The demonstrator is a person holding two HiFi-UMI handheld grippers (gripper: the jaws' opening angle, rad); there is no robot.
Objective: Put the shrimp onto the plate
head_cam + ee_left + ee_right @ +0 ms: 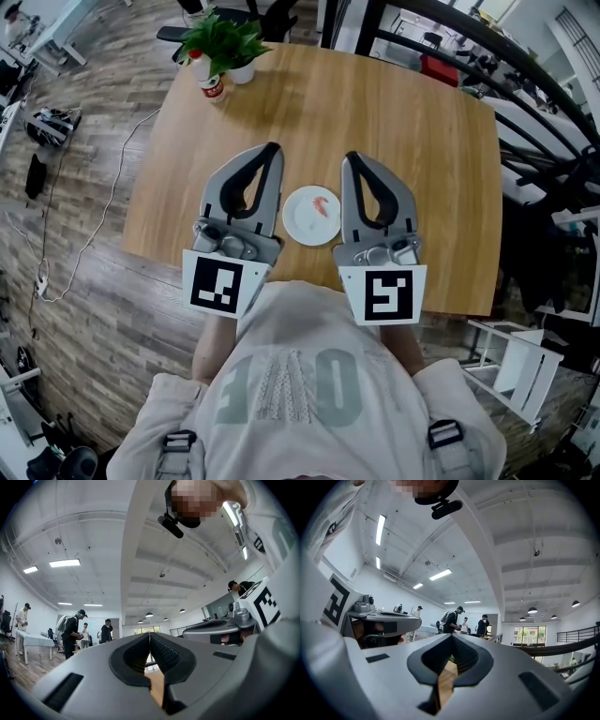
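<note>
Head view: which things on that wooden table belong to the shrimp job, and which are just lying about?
Part of the job:
- shrimp, already lying on the white plate
- left gripper and right gripper, both shut and empty, either side of the plate

Just lying about:
- potted plant at the table's far edge
- small bottle beside the plant

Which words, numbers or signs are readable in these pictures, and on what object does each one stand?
Person's pale grey shirt: large upside-down letters, only "O" sure.
Small bottle's red label: too small to read.
Two marker cubes: black-and-white square patterns, no words.
</note>
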